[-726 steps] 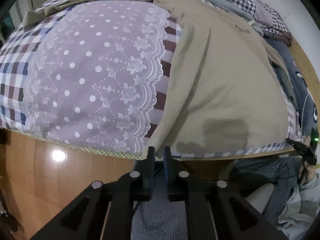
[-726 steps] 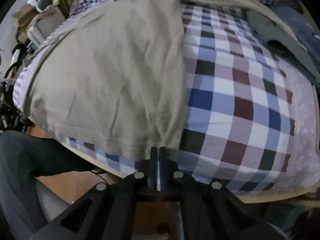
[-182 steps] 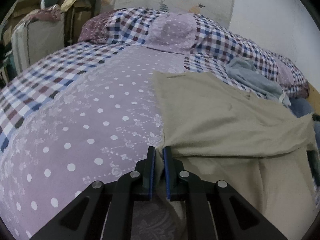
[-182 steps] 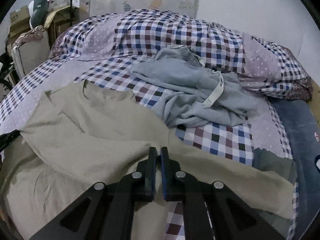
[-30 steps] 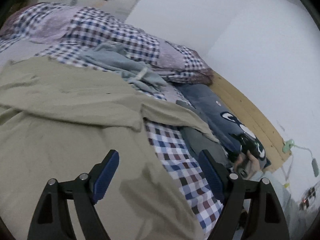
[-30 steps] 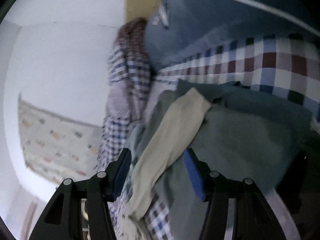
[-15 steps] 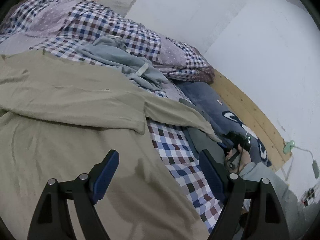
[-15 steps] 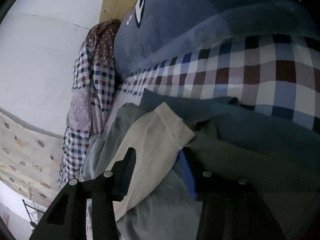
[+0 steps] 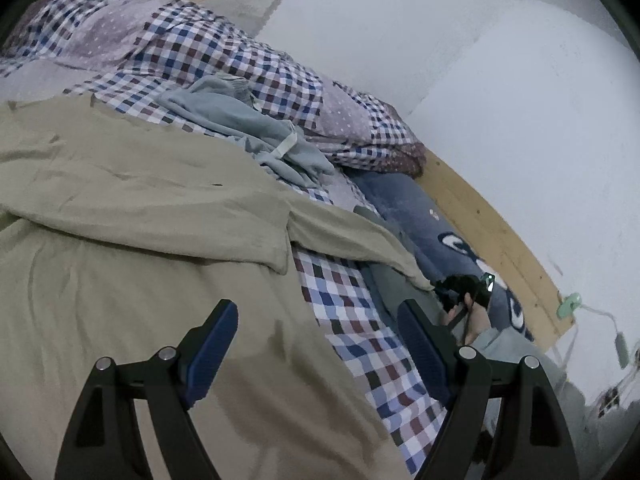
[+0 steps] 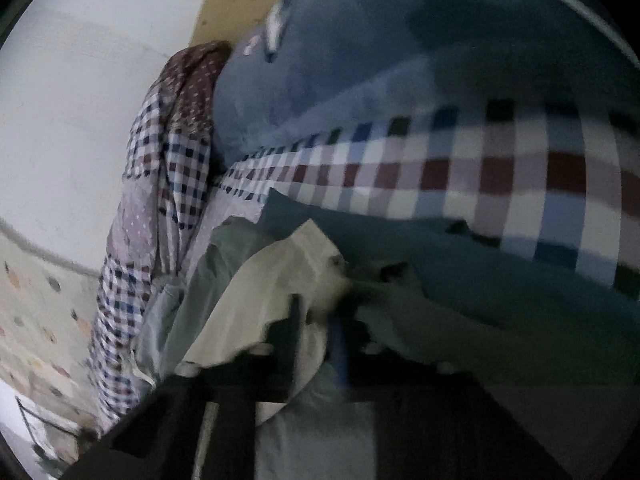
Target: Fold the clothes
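A beige shirt [image 9: 140, 240] lies spread over the bed, its top part folded down, one sleeve [image 9: 352, 236] stretched out to the right. My left gripper [image 9: 316, 312] hovers wide open above the shirt's right edge and the checked sheet, holding nothing. In the left wrist view my right gripper [image 9: 460, 288] sits at that sleeve's tip, held by a hand. In the blurred right wrist view the right gripper [image 10: 318, 316] has its jaws closing tight, and the pale sleeve cuff [image 10: 272, 288] is pinched between them.
A light blue garment [image 9: 240, 120] is crumpled near the checked pillows [image 9: 240, 60]. A dark grey-green garment [image 10: 460, 320] lies under the sleeve end. A blue plush cushion [image 9: 412, 208] runs along the wooden bed edge [image 9: 480, 220] by the white wall.
The right gripper's jaws have gone from open around the sleeve cuff to closed on it, and it has moved closer to the cuff. The left gripper stays open and has hardly shifted.
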`<control>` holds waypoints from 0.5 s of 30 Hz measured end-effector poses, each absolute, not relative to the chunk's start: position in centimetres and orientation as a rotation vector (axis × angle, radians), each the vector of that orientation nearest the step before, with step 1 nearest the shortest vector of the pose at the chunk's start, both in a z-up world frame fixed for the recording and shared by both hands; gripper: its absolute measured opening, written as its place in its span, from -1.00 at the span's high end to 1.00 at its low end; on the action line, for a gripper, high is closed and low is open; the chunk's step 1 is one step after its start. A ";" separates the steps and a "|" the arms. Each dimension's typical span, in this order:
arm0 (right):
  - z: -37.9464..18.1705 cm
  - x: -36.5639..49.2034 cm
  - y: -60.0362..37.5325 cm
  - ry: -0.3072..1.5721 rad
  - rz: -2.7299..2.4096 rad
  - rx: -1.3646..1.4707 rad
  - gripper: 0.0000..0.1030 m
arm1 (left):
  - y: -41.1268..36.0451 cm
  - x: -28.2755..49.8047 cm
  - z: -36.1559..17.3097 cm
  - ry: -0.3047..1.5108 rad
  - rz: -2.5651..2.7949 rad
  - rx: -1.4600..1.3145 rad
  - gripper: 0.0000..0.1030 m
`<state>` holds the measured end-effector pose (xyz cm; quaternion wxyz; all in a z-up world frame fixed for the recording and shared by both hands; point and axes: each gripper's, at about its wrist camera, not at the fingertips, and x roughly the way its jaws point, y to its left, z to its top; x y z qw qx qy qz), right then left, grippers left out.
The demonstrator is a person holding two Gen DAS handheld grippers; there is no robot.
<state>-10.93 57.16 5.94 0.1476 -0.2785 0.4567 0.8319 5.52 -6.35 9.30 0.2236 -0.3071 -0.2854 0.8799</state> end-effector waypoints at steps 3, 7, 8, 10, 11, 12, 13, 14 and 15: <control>8.0 -11.5 55.9 1.188 2.470 -0.824 0.94 | -7.4 5.3 9.2 -0.846 2.432 -0.833 -0.65; 12.0 -12.5 52.5 0.994 2.591 -0.831 0.94 | -9.7 4.7 8.4 -0.978 2.429 -0.843 -0.65; 13.1 -12.7 51.4 0.947 2.625 -0.830 0.94 | -10.5 4.6 8.4 -1.013 2.426 -0.835 -0.65; 15.8 -13.3 48.3 0.871 2.705 -0.826 0.94 | -12.0 4.3 8.3 -1.081 2.421 -0.820 -0.65; 16.9 -13.6 46.8 0.839 2.740 -0.824 0.94 | -12.9 4.3 8.4 -1.115 2.419 -0.808 -0.65; 18.3 -13.9 44.9 0.803 2.784 -0.820 0.95 | -14.0 4.2 8.5 -1.147 2.419 -0.791 -0.65; 19.6 -14.2 42.9 0.768 2.828 -0.816 0.95 | -14.8 4.2 8.6 -1.176 2.418 -0.777 -0.65; 20.7 -14.4 40.9 0.738 2.867 -0.814 0.95 | -15.7 4.2 8.7 -1.205 2.417 -0.762 -0.65; 22.0 -14.7 38.5 0.702 2.913 -0.814 0.95 | -16.8 4.2 8.8 -1.234 2.417 -0.744 -0.65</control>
